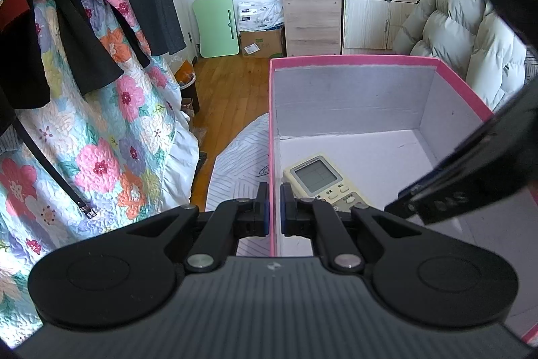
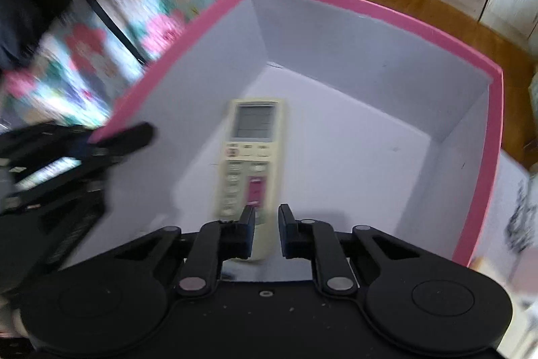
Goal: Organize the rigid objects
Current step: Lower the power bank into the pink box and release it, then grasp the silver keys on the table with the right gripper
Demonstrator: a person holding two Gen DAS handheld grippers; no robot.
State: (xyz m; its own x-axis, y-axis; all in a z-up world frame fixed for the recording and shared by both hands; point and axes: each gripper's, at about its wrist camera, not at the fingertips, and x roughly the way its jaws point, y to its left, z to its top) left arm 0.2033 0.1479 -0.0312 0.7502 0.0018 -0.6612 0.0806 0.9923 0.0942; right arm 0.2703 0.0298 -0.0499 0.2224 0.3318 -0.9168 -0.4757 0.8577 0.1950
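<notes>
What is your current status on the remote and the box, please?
Left tongs shut on pink box's wall. Right tongs open over air-conditioner remote, which lies on the box floor. Nothing in the way.

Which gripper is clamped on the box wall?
The left gripper: its jaws pinch the pink box's side wall. The right gripper hangs inside the box over the remote, gripping nothing.

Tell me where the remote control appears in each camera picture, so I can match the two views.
Left wrist view: the remote control lies on the box floor, low and centre, beside the left wall, partly hidden behind the tongs.
Right wrist view: the remote control lies in the middle of the picture, screen end away from the camera.
Shared landmark: the pink rim of the box.
</notes>
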